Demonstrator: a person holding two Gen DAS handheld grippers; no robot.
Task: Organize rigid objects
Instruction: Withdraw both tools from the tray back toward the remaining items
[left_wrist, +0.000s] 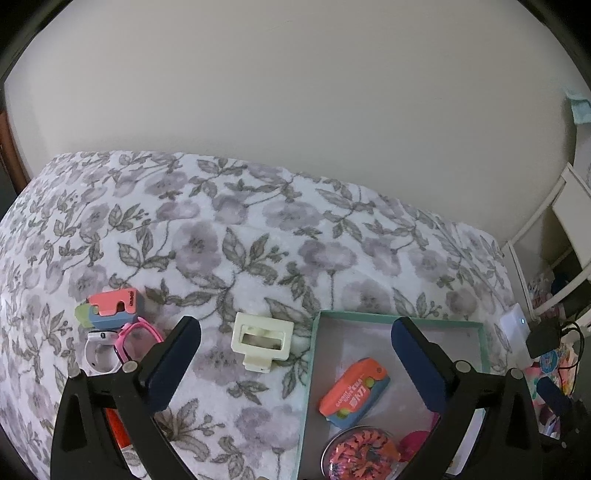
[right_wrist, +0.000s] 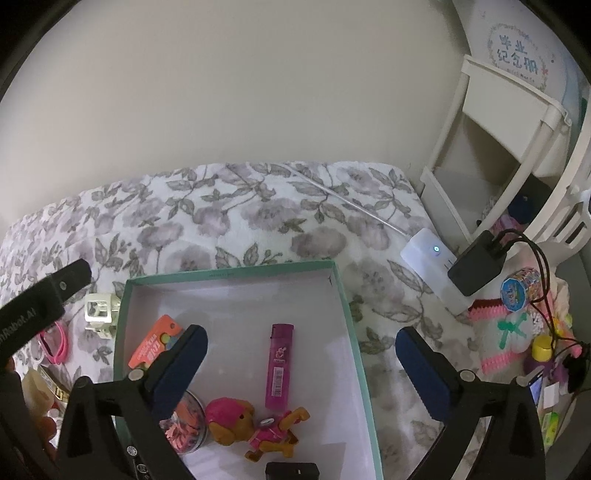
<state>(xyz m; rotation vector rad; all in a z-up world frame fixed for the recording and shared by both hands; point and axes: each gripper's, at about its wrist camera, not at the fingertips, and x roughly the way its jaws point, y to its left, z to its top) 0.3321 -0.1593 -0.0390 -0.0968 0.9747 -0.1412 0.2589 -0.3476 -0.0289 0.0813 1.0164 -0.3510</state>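
A teal-rimmed box (right_wrist: 236, 273) lies on the flowered blanket. Inside it are a pink lighter (right_wrist: 279, 365), a toy dog with a pink hat (right_wrist: 251, 424), an orange and blue case (right_wrist: 155, 347) and a round tin (right_wrist: 188, 424). My right gripper (right_wrist: 301, 334) hangs open over the box, holding nothing. My left gripper (left_wrist: 295, 328) is open too, straddling the box's left rim (left_wrist: 314, 369). A cream hair clip (left_wrist: 260, 341) lies on the blanket between its fingers, untouched. Further left are an orange, blue and green case (left_wrist: 110, 306), pink glasses (left_wrist: 136, 339) and a silver ring (left_wrist: 99, 354).
A white power strip (right_wrist: 436, 266) with a black charger (right_wrist: 476, 266) and cables sits at the blanket's right edge. Beyond it stand a white shelf (right_wrist: 498, 147) and a pile of colourful items (right_wrist: 517, 332). A plain wall rises behind the bed.
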